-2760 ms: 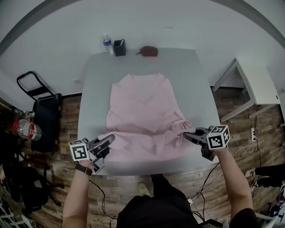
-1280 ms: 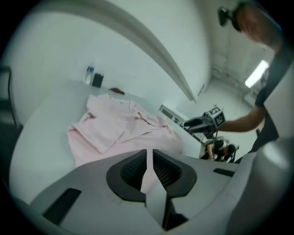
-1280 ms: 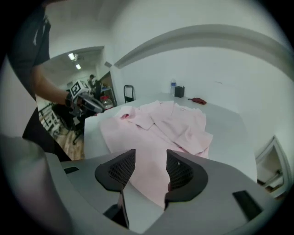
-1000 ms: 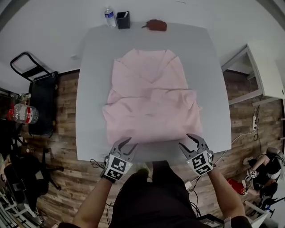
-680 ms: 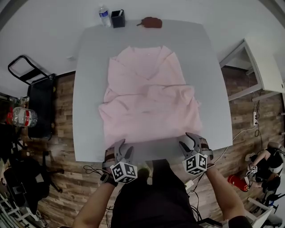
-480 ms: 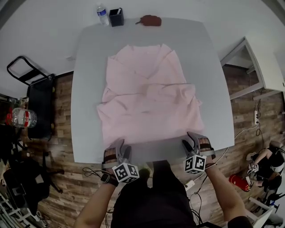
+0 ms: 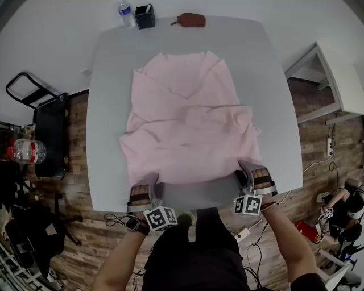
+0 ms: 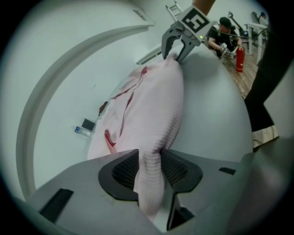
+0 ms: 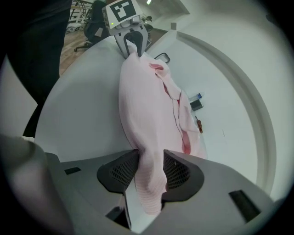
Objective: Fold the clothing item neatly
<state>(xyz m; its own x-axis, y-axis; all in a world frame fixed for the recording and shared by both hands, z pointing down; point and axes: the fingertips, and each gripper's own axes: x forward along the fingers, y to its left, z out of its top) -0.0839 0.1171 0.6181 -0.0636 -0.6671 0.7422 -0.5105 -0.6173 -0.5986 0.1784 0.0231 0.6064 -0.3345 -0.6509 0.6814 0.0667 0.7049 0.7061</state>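
A pink shirt (image 7: 187,125) lies spread on the grey table (image 7: 108,85), collar at the far end, hem toward me. My left gripper (image 7: 149,186) is at the hem's near left corner and my right gripper (image 7: 246,172) at the near right corner. In the left gripper view the hem (image 8: 151,110) runs bunched between the pads of the left gripper (image 8: 149,172), whose jaws are closing on it. The right gripper view shows the same: cloth (image 9: 147,105) pinched in the right gripper (image 9: 149,173), jaws closing. Each view shows the other gripper at the hem's far end.
A water bottle (image 7: 126,13), a black cup (image 7: 144,16) and a brown pouch (image 7: 190,19) stand at the table's far edge. A black cart (image 7: 40,113) is on the floor at left, a white side table (image 7: 335,74) at right. A person (image 8: 223,36) crouches by a red extinguisher (image 8: 239,58).
Both grippers came forward from just off the table's near edge onto the hem corners and took cloth between their jaws. The shirt's near edge now lies straighter.
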